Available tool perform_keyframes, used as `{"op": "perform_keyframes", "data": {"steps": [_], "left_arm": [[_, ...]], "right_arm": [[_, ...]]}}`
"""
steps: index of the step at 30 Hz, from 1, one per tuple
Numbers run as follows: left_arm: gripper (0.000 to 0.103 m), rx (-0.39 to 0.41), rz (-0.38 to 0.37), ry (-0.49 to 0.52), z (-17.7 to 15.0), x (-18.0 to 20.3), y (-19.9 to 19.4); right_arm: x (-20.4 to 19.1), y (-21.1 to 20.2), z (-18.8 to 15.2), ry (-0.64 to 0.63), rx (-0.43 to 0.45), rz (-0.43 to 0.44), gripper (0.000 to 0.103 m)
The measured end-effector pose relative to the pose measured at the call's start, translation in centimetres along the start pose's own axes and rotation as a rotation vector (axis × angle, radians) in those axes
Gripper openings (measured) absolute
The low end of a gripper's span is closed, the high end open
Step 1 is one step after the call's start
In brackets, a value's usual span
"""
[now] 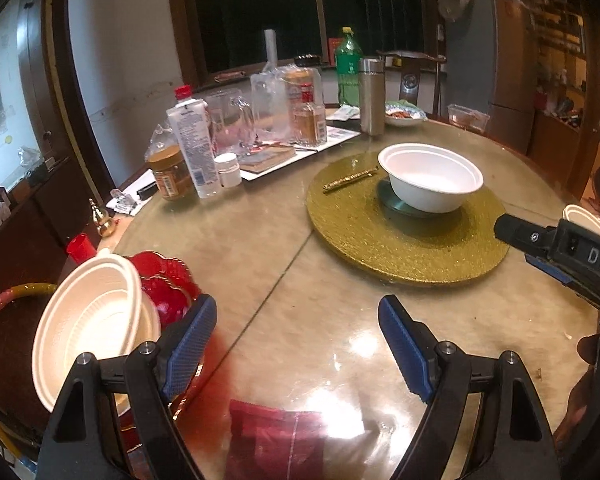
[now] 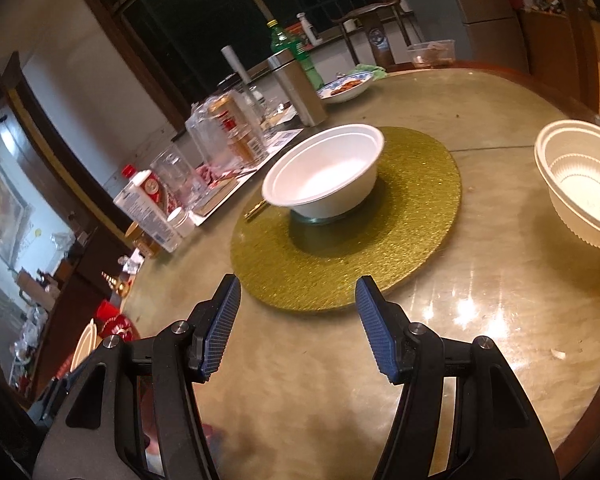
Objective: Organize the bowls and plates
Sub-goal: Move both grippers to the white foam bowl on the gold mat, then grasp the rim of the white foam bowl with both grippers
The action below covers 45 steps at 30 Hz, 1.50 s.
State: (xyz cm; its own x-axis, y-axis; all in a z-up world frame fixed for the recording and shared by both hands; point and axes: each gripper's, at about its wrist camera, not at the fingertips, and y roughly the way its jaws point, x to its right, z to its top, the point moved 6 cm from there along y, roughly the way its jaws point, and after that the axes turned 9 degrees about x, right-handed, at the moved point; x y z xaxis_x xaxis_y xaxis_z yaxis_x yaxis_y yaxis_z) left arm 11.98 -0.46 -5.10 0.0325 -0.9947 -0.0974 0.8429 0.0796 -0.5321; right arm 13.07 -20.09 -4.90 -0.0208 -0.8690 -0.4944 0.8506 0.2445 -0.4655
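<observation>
I have both tools hovering above the near edge of the round table (image 2: 500,92), and neither is carrying anything: the left gripper (image 1: 298,344) has its fingers spread wide over bare tabletop, and the right gripper (image 2: 298,328) is likewise spread, aimed at the gold mat (image 2: 420,200) in the table's middle. On that mat one white bowl (image 2: 324,176) stands upright on a small dark saucer (image 2: 320,221); I read it as the collecting spot, central and reachable from either side. Near the table's right edge stands a ribbed stack (image 2: 580,188), two bowls by the rims I can count, nested upright and well apart from the mat. At the near-left edge, just beside my left tool, tilted white bowls (image 1: 92,320) lean against a red plate (image 1: 166,280); I count two rims there, and the red pieces may number more than one, but I cannot tell. The lean suggests they were propped rather than set down flat. My judgement is that either outlying pile goes to the centre next, the tilted one being likelier to slip when pinched.
</observation>
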Motion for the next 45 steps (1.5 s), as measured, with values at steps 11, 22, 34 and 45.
{"op": "perform_keyframes", "data": {"steps": [11,22,34,45], "left_arm": [[0.083,-0.057,-0.050,0.010,0.8,3.3,3.4],[0.083,-0.045,-0.087,0.003,3.8,5.8,6.7],[0.083,-0.085,-0.111,-0.075,6.9,8.0,11.4],[0.083,-0.162,-0.099,-0.181,7.8,7.3,15.9]], "right_arm": [[1.6,0.2,0.7,0.044,0.043,-0.026,0.061],[2.8,0.5,0.5,0.079,0.033,-0.058,0.061],[4.4,0.4,1.1,0.139,0.074,-0.099,0.061],[4.8,3.5,3.6,0.320,-0.061,-0.001,0.061]]}}
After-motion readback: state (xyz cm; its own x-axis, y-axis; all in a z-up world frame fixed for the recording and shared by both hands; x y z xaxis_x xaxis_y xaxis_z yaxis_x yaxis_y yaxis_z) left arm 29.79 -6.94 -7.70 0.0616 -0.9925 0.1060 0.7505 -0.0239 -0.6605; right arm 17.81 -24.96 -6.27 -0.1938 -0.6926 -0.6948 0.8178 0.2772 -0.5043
